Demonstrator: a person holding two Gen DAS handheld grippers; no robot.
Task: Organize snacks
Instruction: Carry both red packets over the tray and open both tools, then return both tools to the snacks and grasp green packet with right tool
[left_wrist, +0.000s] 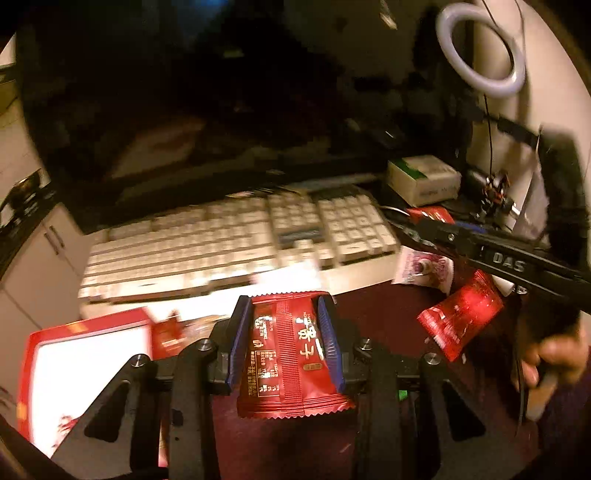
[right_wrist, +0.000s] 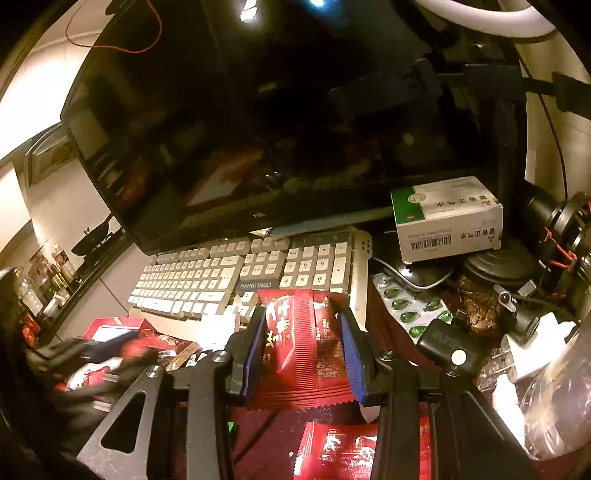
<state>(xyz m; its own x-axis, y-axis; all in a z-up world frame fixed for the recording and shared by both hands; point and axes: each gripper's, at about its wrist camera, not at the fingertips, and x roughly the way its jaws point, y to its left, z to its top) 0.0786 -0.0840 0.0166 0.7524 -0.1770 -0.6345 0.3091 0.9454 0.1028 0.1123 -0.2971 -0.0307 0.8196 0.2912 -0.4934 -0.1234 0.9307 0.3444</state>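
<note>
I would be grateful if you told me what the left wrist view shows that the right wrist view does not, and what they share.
Only the left wrist view shows the left gripper shut on a red snack packet, an open red box, and the right gripper from the side with its own packet.

Only the right wrist view shows a green capsule blister pack and a loose red packet lying below the right gripper.

Both show the white keyboard, the dark monitor and the green-and-white box.

A keyboard (right_wrist: 251, 273) is being shown lying before a monitor (right_wrist: 258, 129); a carton (right_wrist: 447, 218) is sitting to its right, behind a blister pack (right_wrist: 410, 306).
</note>
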